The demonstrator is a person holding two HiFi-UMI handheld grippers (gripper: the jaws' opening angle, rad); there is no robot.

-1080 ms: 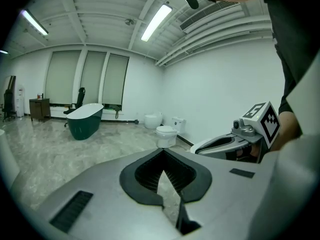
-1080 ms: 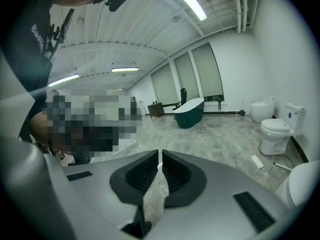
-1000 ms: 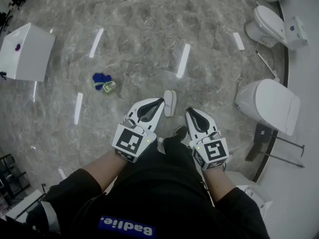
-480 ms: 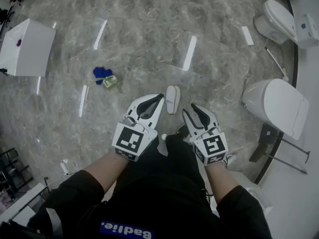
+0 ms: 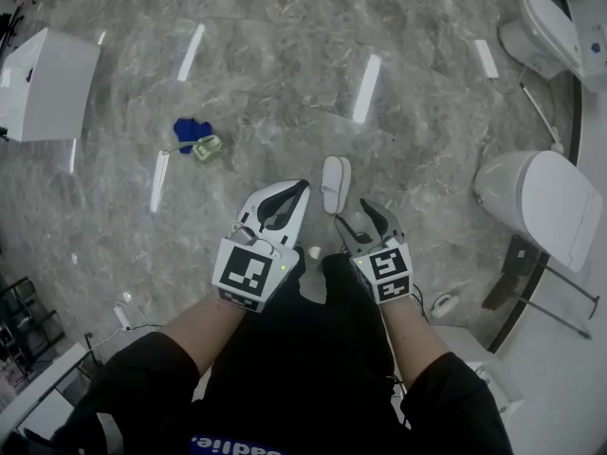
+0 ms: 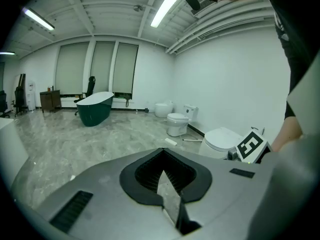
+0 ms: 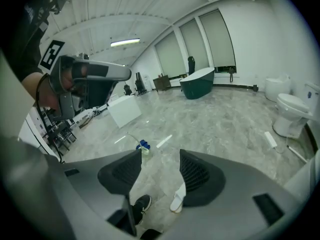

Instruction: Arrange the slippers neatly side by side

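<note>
A white slipper [image 5: 333, 183] lies on the grey marble floor just ahead of both grippers. In the right gripper view this slipper [image 7: 177, 202] shows low between the jaws, partly hidden behind the right pad. My right gripper [image 5: 360, 215] hangs above the floor just right of and short of the slipper. Its jaws have just been opening, and the right gripper [image 7: 160, 159] has nothing between them. My left gripper [image 5: 302, 188] is left of the slipper, its tips meeting and empty. From its own camera the left gripper [image 6: 162, 170] looks shut.
A blue and green bundle [image 5: 196, 138] lies on the floor to the left, and a white box [image 5: 49, 85] stands at far left. Toilets [image 5: 541, 197] line the right wall. The person's black shoe [image 7: 141, 204] is under the right gripper.
Both grippers have sunk toward the floor and now sit closer to the slipper. The right jaws, shut a second ago, now stand apart. The left jaws stayed shut.
</note>
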